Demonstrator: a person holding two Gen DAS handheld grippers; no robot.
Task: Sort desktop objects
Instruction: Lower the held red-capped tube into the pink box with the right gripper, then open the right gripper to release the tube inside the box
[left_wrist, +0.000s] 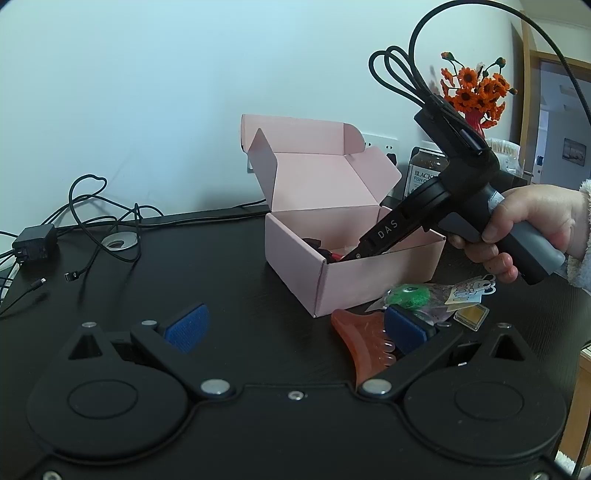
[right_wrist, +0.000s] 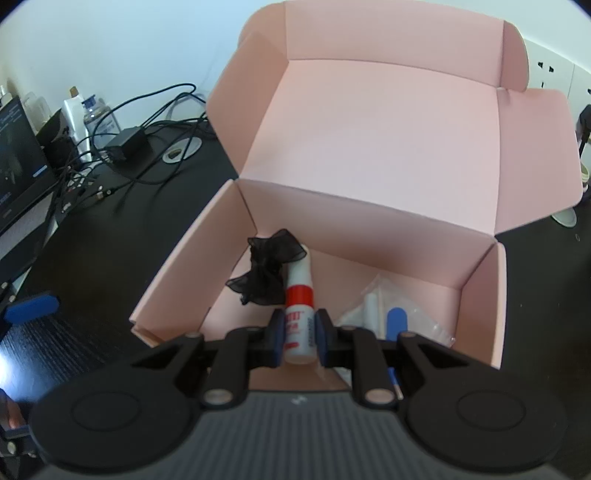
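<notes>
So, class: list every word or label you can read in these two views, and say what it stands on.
"DAS": white letters on the right gripper's black arm.
"BLACK", then "FISH O", both cut off: label of the brown jar.
Red print on the white bottle: too blurred.
Cartoon sticker: unreadable.

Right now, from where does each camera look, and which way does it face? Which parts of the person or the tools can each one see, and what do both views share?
Left wrist: sits on the left gripper, low over the black desk, facing the wall; its open blue pads, the right gripper reaching into the pink box, and a hand show.
Right wrist: sits on the right gripper, looking down into the pink box; its pads grip a white and red bottle.
Shared: box, desk, cables, right gripper.
</notes>
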